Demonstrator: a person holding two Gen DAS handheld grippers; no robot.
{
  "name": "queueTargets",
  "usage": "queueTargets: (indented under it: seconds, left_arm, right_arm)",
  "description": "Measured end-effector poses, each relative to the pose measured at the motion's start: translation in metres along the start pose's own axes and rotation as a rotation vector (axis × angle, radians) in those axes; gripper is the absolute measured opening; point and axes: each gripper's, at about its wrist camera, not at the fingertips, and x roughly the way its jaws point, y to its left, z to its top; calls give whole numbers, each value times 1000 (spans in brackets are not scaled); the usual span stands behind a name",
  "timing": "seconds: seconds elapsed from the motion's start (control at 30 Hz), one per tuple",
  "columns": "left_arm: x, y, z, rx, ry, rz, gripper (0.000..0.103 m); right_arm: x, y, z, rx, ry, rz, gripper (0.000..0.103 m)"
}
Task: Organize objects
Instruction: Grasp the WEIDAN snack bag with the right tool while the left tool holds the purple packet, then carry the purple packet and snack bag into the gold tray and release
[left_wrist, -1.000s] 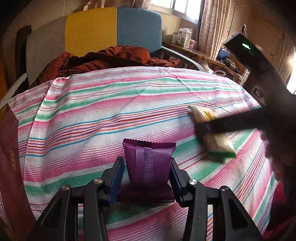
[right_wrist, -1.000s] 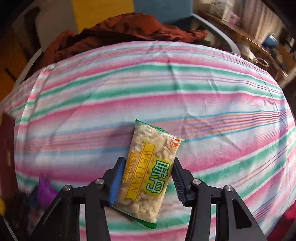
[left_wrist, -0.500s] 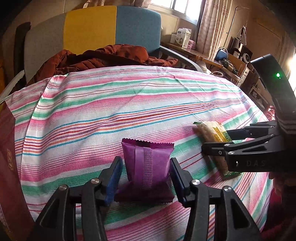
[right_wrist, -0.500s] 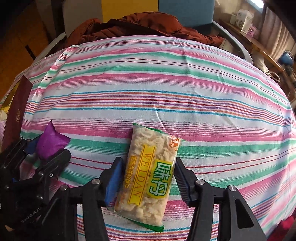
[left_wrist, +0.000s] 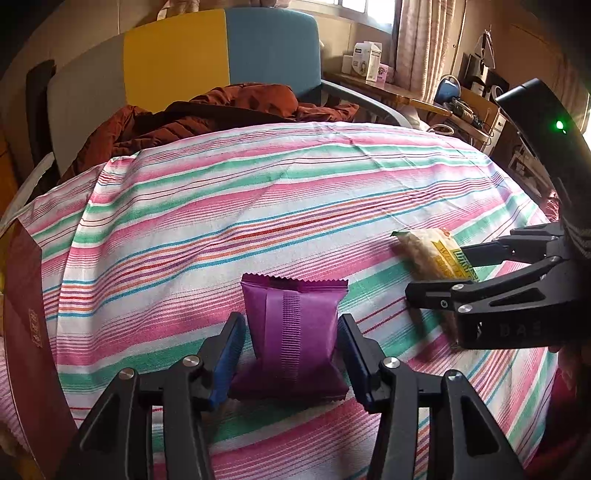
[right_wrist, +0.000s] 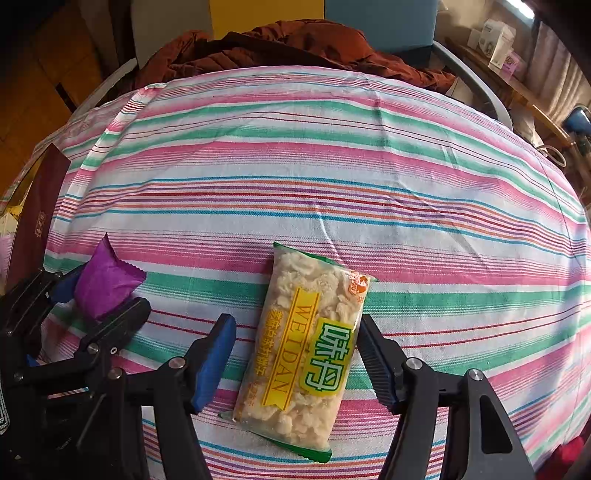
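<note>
Left wrist view shows a table draped in a woven striped tablecloth (left_wrist: 229, 206), its pink, green, white and thin blue and red bands lightly creased. Behind it stands a chair (left_wrist: 221, 55) with grey, yellow and blue back panels, and a rumpled rust-brown quilted jacket (left_wrist: 207, 114) lies heaped on the seat. Farther back are a curtained window and a cluttered wooden side shelf with small cartons. A dark red box (left_wrist: 26, 325) stands at the cloth's left edge. The left gripper (left_wrist: 291, 347) has its blue-padded jaws parted around a purple snack packet (left_wrist: 291, 332); the pads sit just beside the packet's sides, not squeezing it. The packet is a puffy foil pillow with a ribbed centre seam and a zigzag top edge, resting on the cloth. Right wrist view shows the right gripper (right_wrist: 295, 350) spread wide, with a clear gap at its left pad, around a rice cracker packet (right_wrist: 306, 350). That packet is a long clear plastic sleeve lying flat, lumpy pale pieces visible inside, with yellow and green labels and green sealed ends.
</note>
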Motion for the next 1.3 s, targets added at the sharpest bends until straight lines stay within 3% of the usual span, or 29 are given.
queueTargets:
  seconds: [0.07,0.2,0.47,0.87,1.3]
  left_arm:
    - [-1,-1,-1,8,-1,26,46]
    - [-4,-2,-4,12,-5,49,43]
    - [-21,1,-9,-7,0,103,41]
    - [-114,1,-3,-39,-160,108,41]
    - [-172,29,-21,-118,-214,144,42]
  right_arm:
    - [0,3,0,-9,0,-2,66]
    - [-4,4,-2,-19,-12,8,51]
    - [-11,2,-8,-37,-31,18,48]
    - [-13,5,-9,-17,-50,45,48]
    - [-21,6,-15,4,-74,116,47]
